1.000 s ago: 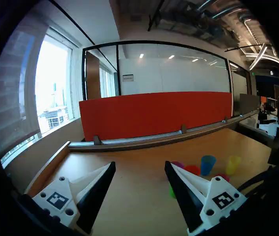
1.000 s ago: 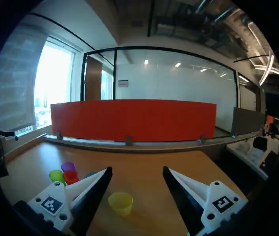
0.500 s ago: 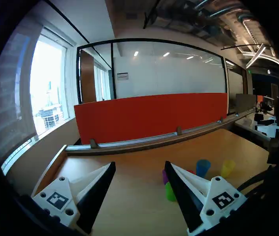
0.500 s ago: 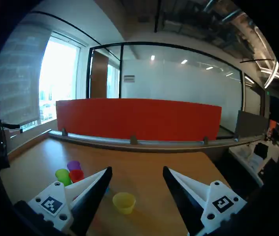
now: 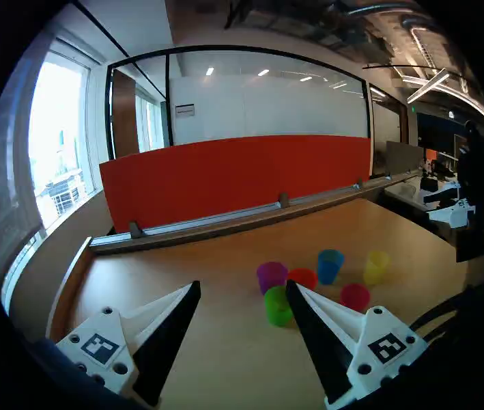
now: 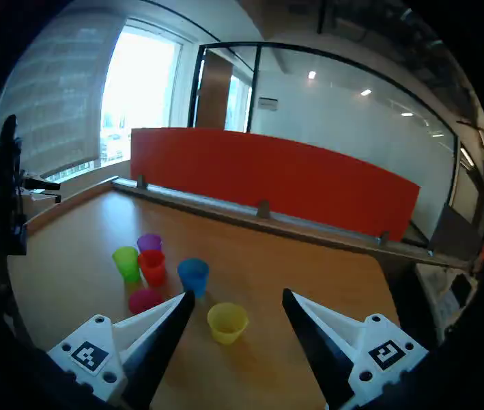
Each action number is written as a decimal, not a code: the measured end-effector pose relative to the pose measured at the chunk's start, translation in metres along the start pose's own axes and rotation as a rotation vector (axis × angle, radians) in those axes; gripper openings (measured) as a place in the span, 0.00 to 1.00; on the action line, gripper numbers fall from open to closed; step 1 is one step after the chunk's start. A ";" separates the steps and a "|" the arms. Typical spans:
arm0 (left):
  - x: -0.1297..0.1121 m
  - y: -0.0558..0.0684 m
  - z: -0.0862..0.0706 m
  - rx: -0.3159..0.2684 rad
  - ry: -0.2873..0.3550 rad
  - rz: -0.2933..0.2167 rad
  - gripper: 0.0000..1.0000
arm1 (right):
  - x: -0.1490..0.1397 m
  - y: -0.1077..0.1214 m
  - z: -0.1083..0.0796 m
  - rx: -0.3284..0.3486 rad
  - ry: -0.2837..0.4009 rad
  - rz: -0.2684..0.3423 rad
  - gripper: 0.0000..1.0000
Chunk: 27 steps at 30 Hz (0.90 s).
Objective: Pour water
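Yellow plastic cup (image 6: 227, 322) stands on the wooden table (image 6: 296, 266) ahead of right gripper (image 6: 237, 293), fingers spread, empty; left gripper (image 5: 242, 283) likewise. Apparently approach stage; next, closing on a cup.

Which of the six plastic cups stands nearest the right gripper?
The yellow plastic cup, ahead of the right gripper's open fingers; the blue plastic cup and the rest stand farther off.

Counter: a light-brown wooden counter (image 5: 228, 253) is seen.
Divider: a long red panel (image 5: 235, 171) is mounted along its far edge.
Window: a bright window (image 5: 54, 157) is set beside it.
Wall: a black-framed glass partition (image 5: 269, 96) is seen beyond.
Light: white ceiling strip lights (image 5: 429, 83) are lit.
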<state>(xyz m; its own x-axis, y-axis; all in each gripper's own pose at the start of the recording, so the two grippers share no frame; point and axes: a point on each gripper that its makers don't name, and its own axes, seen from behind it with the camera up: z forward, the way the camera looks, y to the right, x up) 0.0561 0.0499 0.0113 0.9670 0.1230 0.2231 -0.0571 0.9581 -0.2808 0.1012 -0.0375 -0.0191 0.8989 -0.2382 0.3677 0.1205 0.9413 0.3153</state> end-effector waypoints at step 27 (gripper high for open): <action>-0.074 0.042 0.051 -0.175 -0.164 0.085 0.92 | -0.002 -0.042 0.037 0.171 -0.106 -0.103 1.00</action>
<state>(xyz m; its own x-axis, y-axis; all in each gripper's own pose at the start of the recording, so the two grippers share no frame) -0.0299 0.0942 0.0302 0.9065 0.2550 0.3366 -0.0784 0.8849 -0.4592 0.0788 -0.0852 -0.0006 0.8354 -0.3631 0.4127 0.1278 0.8585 0.4966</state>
